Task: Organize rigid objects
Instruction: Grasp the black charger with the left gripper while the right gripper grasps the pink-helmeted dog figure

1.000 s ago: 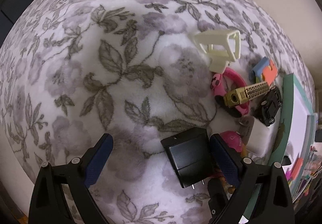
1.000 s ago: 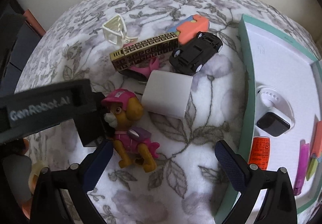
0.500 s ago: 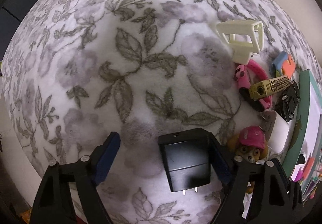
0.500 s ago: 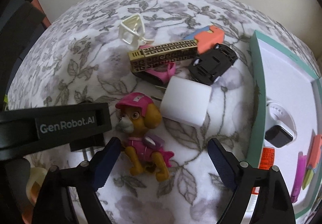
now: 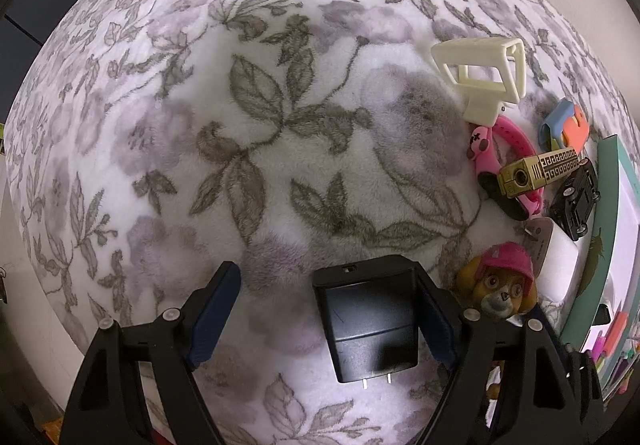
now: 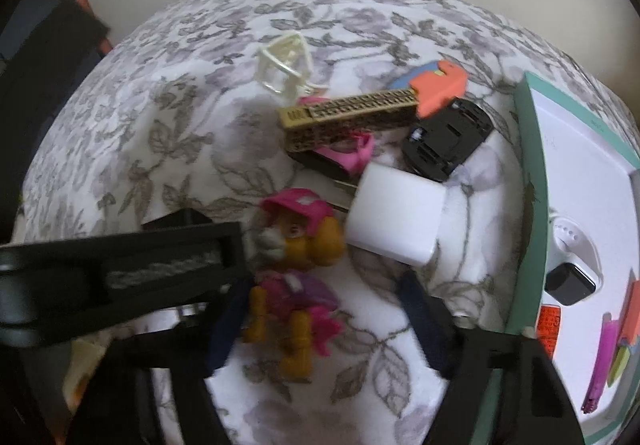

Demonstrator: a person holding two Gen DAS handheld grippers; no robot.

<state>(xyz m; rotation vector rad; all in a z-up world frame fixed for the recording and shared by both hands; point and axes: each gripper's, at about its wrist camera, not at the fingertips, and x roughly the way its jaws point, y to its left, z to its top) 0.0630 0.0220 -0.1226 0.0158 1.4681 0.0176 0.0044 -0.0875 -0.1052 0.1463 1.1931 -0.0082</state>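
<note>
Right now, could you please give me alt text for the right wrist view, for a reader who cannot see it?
The right gripper straddles a toy dog in a pink cap on a floral blanket, its jaws closing in. A white charger, a black toy car and a gold patterned bar lie beyond, with a teal-rimmed tray at right.

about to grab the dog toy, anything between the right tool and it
Nothing visible does. The dog toy lies on the blanket between the closing fingers of the right tool. The white charger sits just beyond it, and the left tool's black body crowds its side.
</note>
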